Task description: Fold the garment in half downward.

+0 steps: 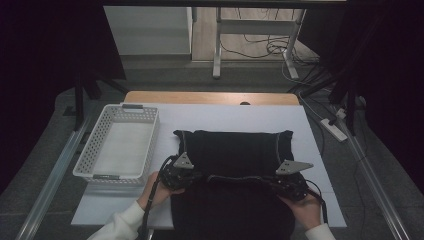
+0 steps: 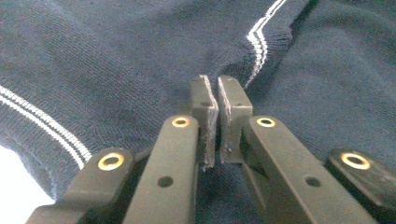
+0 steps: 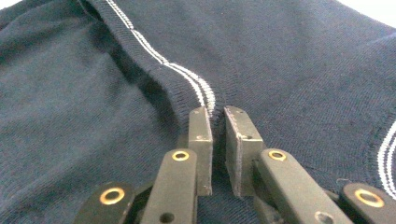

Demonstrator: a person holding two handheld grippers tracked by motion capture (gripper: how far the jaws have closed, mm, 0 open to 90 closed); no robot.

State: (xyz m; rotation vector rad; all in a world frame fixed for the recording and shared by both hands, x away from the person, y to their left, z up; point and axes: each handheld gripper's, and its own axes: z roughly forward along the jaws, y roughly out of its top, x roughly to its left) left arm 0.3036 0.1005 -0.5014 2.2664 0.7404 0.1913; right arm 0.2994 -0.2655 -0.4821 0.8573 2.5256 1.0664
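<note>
Pinching the sweater's (image 1: 232, 150) striped edge, each claw grips one side.

Table (image 1: 320, 150): garment (image 1: 232, 150) (dark), basket (image 1: 150, 131).

The high view looks forward and down on the whole table (image 1: 310, 130) from above the person's side. Each gripper view rides low on its gripper, very near the garment (image 1: 232, 150) — all three views share this dark cloth with white stripes (image 3: 196, 84).
</note>
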